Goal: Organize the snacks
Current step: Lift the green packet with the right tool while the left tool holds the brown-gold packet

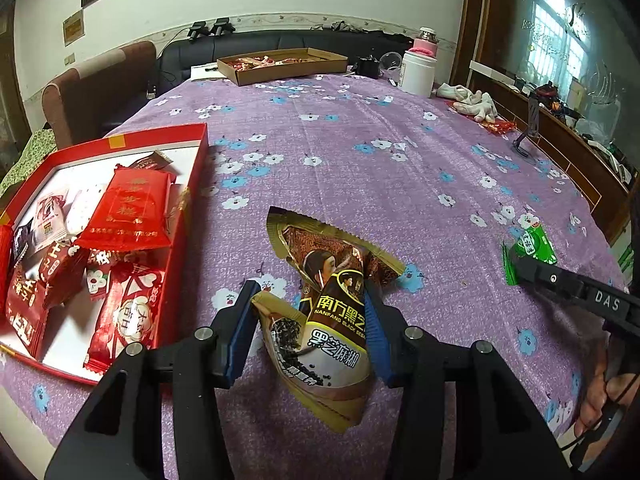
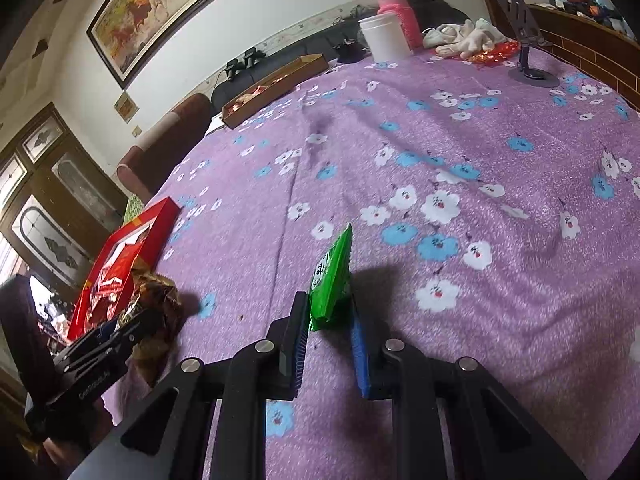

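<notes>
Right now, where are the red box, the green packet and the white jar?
red box (image 1: 190,216), left wrist view, on its right-hand wall.
green packet (image 2: 332,280), right wrist view, on its middle.
white jar (image 1: 418,72), left wrist view, on its side.

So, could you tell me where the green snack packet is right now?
The green snack packet is pinched in the right gripper above the purple tablecloth, to the right of the red box.

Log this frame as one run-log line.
left gripper: shut on brown packet | right gripper: shut on green packet | red box: part-filled
</notes>
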Demonstrator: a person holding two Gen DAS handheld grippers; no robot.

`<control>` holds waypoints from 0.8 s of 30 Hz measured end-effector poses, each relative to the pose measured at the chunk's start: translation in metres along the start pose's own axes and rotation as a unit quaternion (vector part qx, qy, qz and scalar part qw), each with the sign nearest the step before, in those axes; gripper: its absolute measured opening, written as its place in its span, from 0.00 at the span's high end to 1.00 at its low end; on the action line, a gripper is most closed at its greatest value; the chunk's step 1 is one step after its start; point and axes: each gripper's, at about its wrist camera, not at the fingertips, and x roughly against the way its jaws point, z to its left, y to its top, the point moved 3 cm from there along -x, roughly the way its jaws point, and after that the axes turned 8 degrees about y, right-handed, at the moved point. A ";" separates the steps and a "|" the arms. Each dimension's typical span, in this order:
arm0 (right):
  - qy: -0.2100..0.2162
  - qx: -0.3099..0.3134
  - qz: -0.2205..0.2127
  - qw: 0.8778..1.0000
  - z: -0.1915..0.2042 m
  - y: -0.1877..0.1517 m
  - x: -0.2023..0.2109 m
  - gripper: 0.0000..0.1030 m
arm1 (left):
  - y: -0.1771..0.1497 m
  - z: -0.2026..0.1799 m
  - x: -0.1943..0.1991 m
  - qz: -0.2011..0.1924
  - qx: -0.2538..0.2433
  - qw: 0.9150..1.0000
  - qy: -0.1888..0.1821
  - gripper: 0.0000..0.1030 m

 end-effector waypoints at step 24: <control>0.032 0.030 0.010 0.999 0.020 -0.023 0.004 0.80 | -0.006 0.002 0.017 0.000 0.006 1.000 0.014 0.54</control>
